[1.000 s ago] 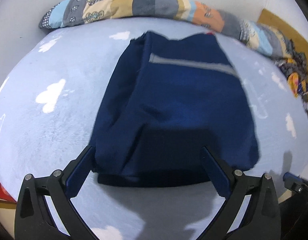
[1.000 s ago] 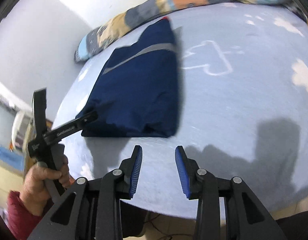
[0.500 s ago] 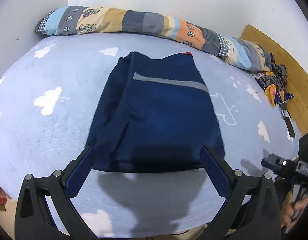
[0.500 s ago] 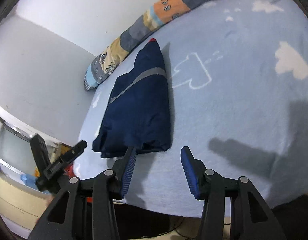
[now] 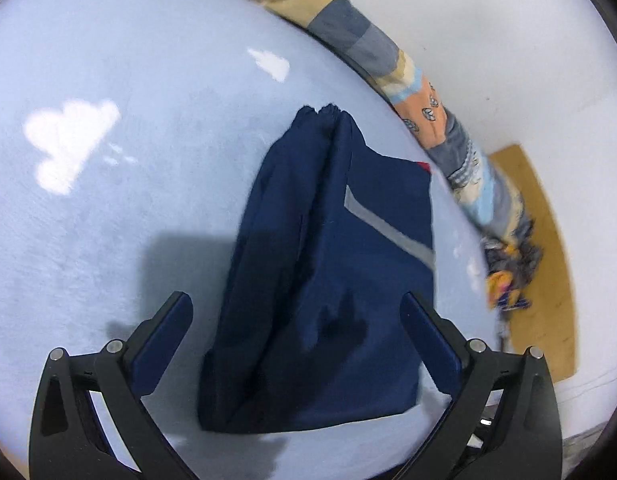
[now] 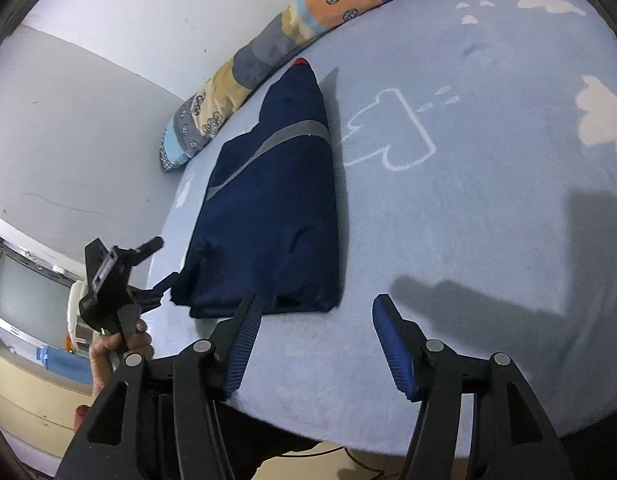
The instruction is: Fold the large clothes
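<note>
Since a second ago my left gripper [image 5: 296, 340] has swung and rolled, so the folded navy-blue fabric garment with a grey reflective stripe [image 5: 328, 280] now lies slanted in my left view instead of square, and the long patchwork bolster pillow [image 5: 360, 44] runs diagonally down the right. My left fingers [image 5: 164, 344] stand wide apart over the garment's near end, holding nothing. My right gripper [image 6: 316, 344] was narrow then; its jaws are opening now, with only the pale blue fleece bed cover printed with white clouds [image 6: 488, 220] between them, and its left pad sits just before the garment's near right corner without gripping it. In my right view my left hand [image 6: 120, 352] holds its gripper beside the garment's near left corner.

The garment lies flat on the bed cover, folded into a compact oblong, far end near the bolster, a small red bit showing at that far edge. The stripe crosses its upper layer.
</note>
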Motion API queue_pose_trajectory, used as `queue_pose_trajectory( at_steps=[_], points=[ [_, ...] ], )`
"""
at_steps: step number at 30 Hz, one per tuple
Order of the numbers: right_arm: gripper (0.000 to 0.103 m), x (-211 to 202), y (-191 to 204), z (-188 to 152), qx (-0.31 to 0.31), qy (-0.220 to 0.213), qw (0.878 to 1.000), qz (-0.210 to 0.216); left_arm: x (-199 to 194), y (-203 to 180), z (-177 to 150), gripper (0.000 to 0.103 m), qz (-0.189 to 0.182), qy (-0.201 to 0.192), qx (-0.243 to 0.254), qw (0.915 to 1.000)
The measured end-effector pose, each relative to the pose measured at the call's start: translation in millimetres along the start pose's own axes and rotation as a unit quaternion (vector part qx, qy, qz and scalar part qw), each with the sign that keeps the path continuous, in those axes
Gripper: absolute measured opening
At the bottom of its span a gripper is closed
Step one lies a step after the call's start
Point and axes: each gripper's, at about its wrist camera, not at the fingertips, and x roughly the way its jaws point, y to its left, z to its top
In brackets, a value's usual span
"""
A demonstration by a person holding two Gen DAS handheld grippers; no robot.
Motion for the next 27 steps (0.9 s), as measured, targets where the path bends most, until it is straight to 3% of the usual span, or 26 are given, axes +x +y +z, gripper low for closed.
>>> queue_pose_trajectory(
  at_steps=[3, 10, 16, 19, 24, 27],
  points=[
    [0.061, 12.4, 1.3, 21.4, 0.005, 0.007, 1.0, 0.002, 12.5, 5.0, 4.9, 0.103, -0.026, 0.021, -0.026, 0.9991],
    [0.062, 40.5, 4.4, 68.7, -0.034, 0.035, 0.999, 0.006, 30.9, 4.1, 21.5, 0.103, -0.016, 0.044, -0.009, 0.9989],
    [0.063, 61.6, -30.9, 72.1, 0.063, 0.068, 0.994, 0.05, 55.3, 20.3, 35.2, 0.103, -0.02, 0.087, -0.026, 0.9957],
    [0.064, 63.3, -29.3, 73.0, 0.063, 0.071, 0.994, 0.062, 67.7, 19.2, 38.6, 0.103, -0.023, 0.108, -0.017, 0.9938],
    [0.065, 71.5, -24.7, 78.7, 0.063, 0.075, 0.993, 0.07, 80.8, 9.6, 44.3, 0.103, -0.074, 0.146, -0.01, 0.9864],
    [0.066, 82.6, -22.8, 84.8, 0.064, 0.082, 0.992, 0.068, 88.2, 2.4, 44.2, 0.103, -0.081, 0.163, -0.002, 0.9834]
  ],
)
